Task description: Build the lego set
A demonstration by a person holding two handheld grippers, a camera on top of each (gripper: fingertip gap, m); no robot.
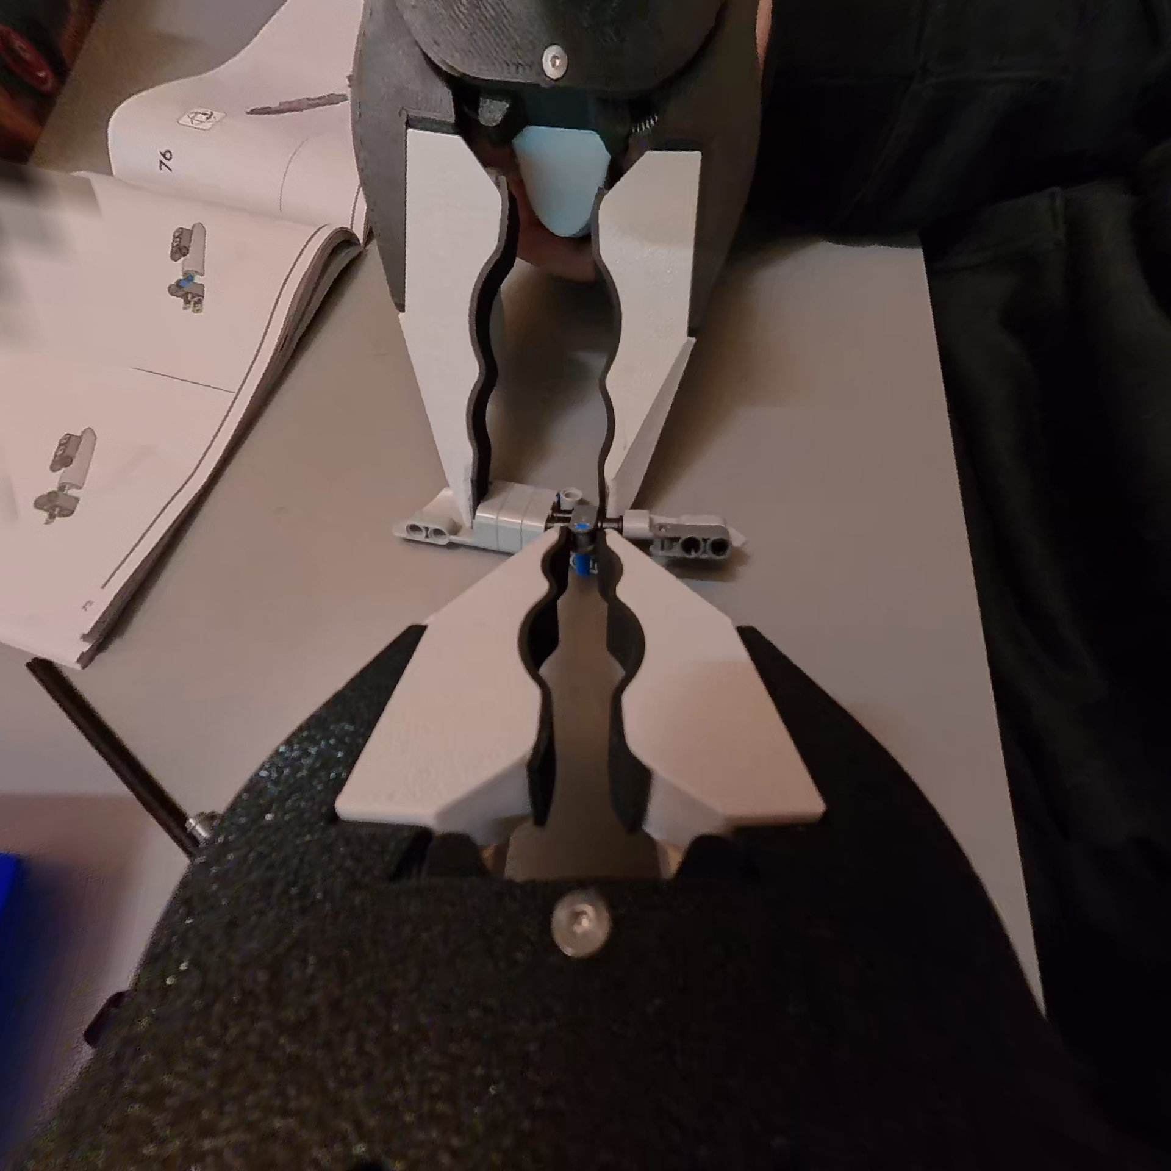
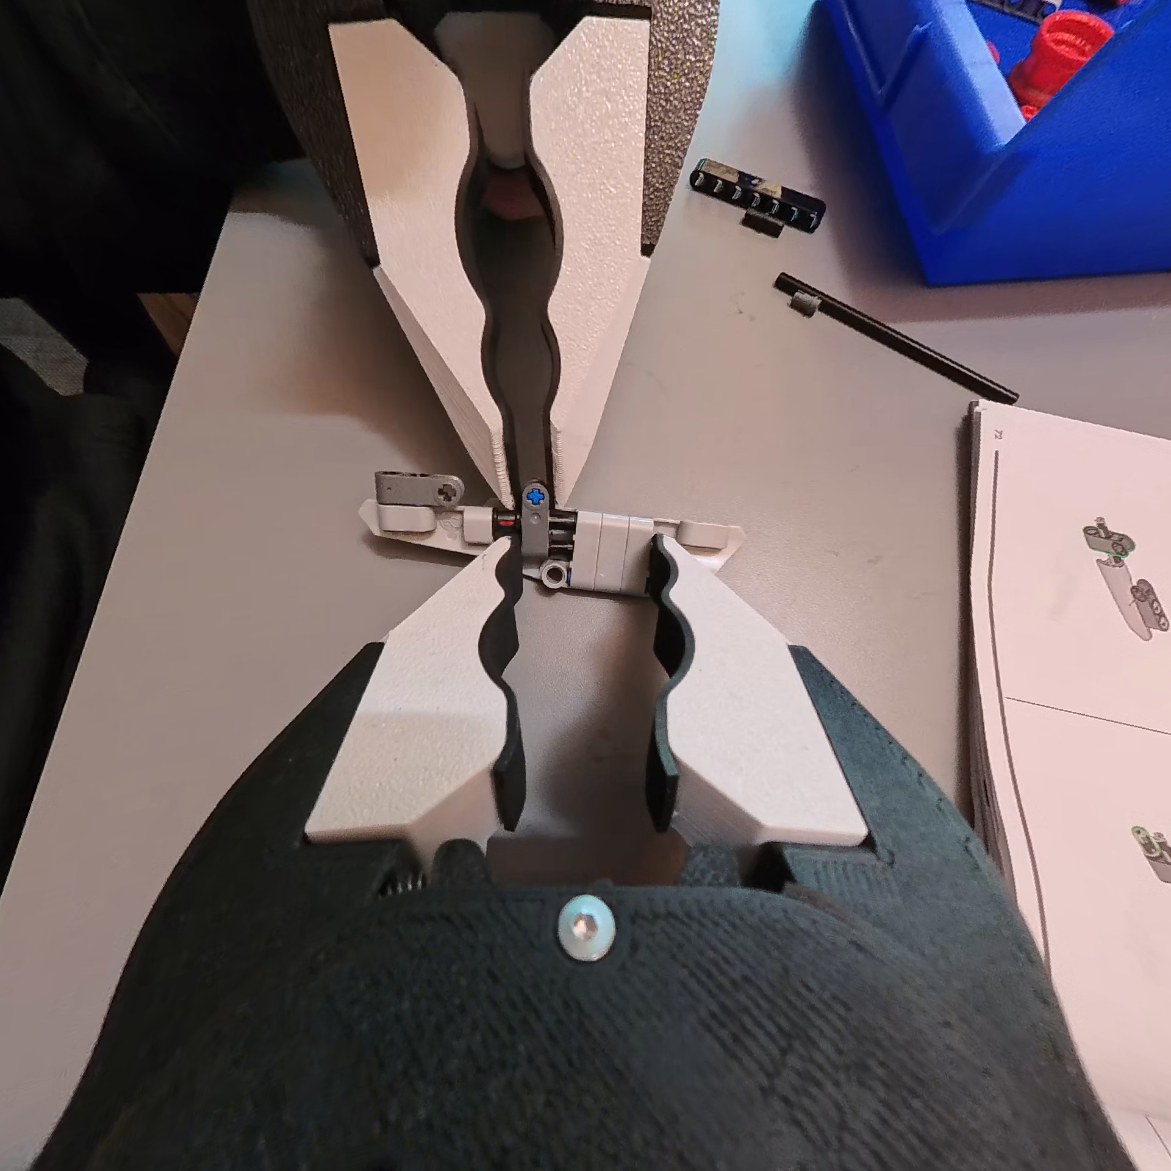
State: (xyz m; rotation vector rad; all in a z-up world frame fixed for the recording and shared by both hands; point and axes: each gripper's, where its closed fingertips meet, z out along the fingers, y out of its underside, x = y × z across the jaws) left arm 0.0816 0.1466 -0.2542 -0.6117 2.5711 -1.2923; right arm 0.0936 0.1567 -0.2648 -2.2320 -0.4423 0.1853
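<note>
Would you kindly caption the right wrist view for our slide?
Right gripper straddles the grey Lego assembly while the left gripper pinches its upright grey connector.

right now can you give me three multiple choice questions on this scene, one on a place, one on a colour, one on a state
1. Where is the instruction booklet in the right wrist view?
A. right edge
B. left edge
C. under the lego build

2. What colour is the parts bin?
A. green
B. blue
C. yellow

3. How does the left gripper stand?
A. wide open, away from the build
B. closed on the small grey piece with the blue cross
C. holding the long black rod

Answers: 1 A, its pages run down the right side; 2 B, its walls are blue; 3 B, its tips meet tightly on that piece of the lego build, while the right gripper brackets the white blocks.
</note>
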